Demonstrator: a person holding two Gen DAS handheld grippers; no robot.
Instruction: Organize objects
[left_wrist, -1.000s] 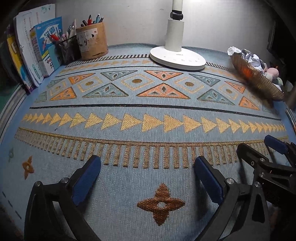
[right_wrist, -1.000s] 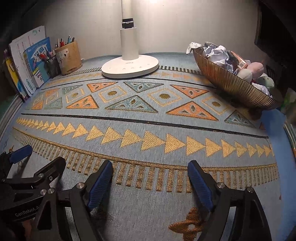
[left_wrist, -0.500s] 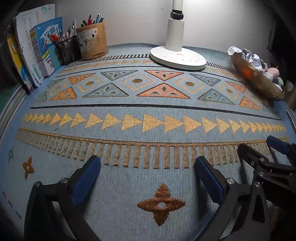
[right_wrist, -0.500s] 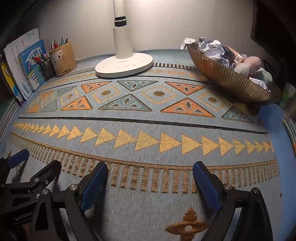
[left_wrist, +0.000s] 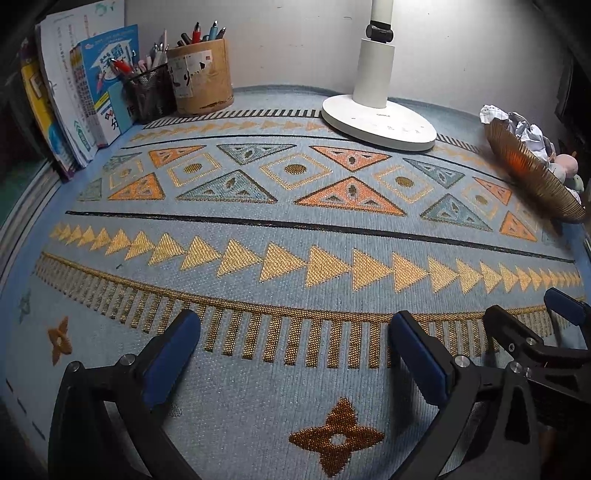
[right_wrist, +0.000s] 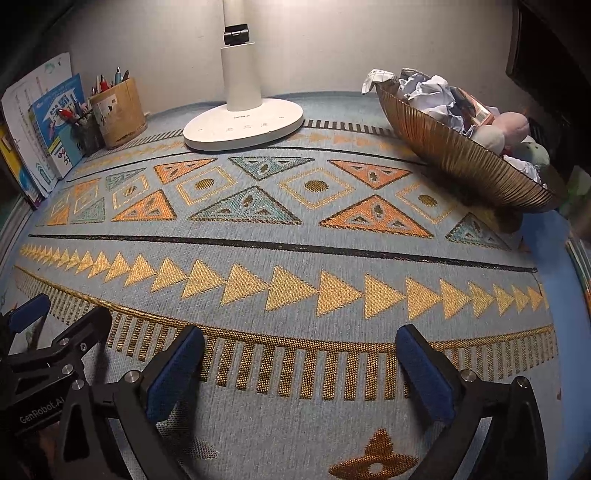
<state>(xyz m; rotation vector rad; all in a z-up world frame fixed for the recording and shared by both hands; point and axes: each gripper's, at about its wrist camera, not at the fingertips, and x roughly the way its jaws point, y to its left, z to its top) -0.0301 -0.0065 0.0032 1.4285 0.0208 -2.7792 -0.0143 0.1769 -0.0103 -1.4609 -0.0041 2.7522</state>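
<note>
Both your tongs — left tongs (left_wrist: 291, 354) apart, right tongs (right_wrist: 299, 369) opening, empty — could tip the heaped bowl (right_wrist: 454, 147) at two o'clock.

Both the left gripper (left_wrist: 295, 354) and the right gripper (right_wrist: 299, 373) have black frames, silver screws and blue fingertip pads (right_wrist: 177, 373); white "GenRobot" lettering marks the left.

The gold ribbed bowl (right_wrist: 461, 155) sits tilted at the upper right of the right wrist view, piled with crumpled paper (right_wrist: 428, 92), a small packet and pastel plush balls (right_wrist: 511, 127), all heaped inside it.
</note>
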